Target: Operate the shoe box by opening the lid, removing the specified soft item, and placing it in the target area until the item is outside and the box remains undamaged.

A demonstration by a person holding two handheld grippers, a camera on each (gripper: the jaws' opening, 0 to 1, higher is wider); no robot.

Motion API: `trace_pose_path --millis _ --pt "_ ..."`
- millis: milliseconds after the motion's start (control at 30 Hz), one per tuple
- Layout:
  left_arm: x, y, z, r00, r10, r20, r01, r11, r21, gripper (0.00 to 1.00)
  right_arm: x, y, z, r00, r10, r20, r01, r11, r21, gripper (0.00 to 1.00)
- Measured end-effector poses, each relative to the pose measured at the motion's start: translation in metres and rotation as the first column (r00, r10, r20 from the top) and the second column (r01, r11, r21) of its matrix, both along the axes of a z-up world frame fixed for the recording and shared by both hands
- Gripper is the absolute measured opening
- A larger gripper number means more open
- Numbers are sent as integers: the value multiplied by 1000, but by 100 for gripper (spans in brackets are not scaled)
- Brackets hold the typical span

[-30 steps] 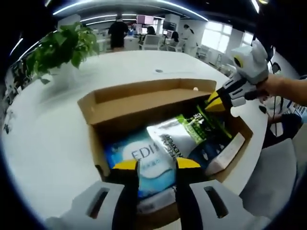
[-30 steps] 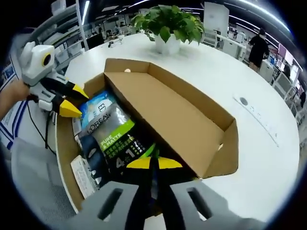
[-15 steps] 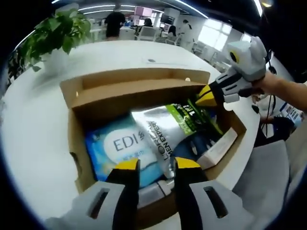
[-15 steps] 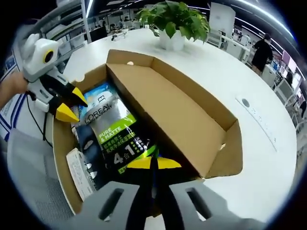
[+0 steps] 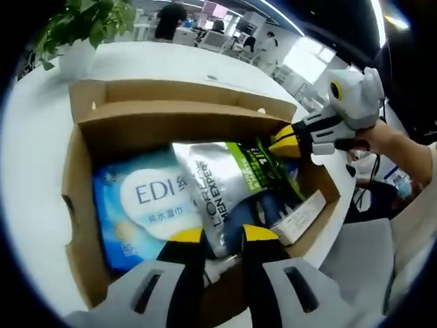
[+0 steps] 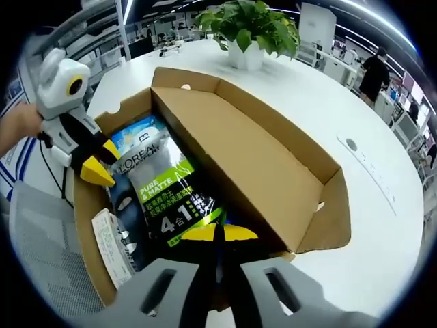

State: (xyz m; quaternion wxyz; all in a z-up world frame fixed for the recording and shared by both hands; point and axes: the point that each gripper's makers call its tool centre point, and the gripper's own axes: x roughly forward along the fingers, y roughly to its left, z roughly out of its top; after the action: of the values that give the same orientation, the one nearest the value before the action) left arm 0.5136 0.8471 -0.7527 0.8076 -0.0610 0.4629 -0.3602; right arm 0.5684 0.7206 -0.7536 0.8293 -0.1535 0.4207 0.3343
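Looking along the left gripper (image 5: 217,236), its yellow-tipped jaws stand narrowly apart over the near edge of the open box (image 5: 75,171) on the white table (image 5: 27,157). Inside, a silver and green pouch (image 5: 222,184) lies flat, its long axis running from just ahead of the jaw tips away toward the right gripper (image 5: 281,144), whose closed tips sit at the pouch's far green end. A blue pack (image 5: 140,205) lies beside the pouch, a white carton (image 5: 302,217) on the other side, and a plant (image 5: 78,24) stands beyond. In the right gripper view, the right gripper (image 6: 217,233) is closed, its tips meeting over the pouch (image 6: 167,195) bottom edge; whether they pinch it I cannot tell. The pouch stretches away toward the left gripper (image 6: 97,170) at its far end, alongside the upright lid (image 6: 252,164).
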Motion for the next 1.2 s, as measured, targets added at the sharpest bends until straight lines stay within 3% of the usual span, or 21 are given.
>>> trace_pose_path --millis 133,400,733,1200 --pt "3 0 6 1000 30 -1 -30 999 -32 0 -1 1 1 1000 -29 -8 29 999 18 0" --pt "1 -2 7 1000 5 18 -5 1000 9 0 -2 1 10 997 -72 -12 72 995 66 0" --pt "4 0 23 999 16 47 -16 1000 13 0 -2 3 21 996 -86 4 85 992 94 0" --pt "13 -3 49 994 11 113 -14 1000 20 0 0 0 53 991 -123 47 114 981 154 0"
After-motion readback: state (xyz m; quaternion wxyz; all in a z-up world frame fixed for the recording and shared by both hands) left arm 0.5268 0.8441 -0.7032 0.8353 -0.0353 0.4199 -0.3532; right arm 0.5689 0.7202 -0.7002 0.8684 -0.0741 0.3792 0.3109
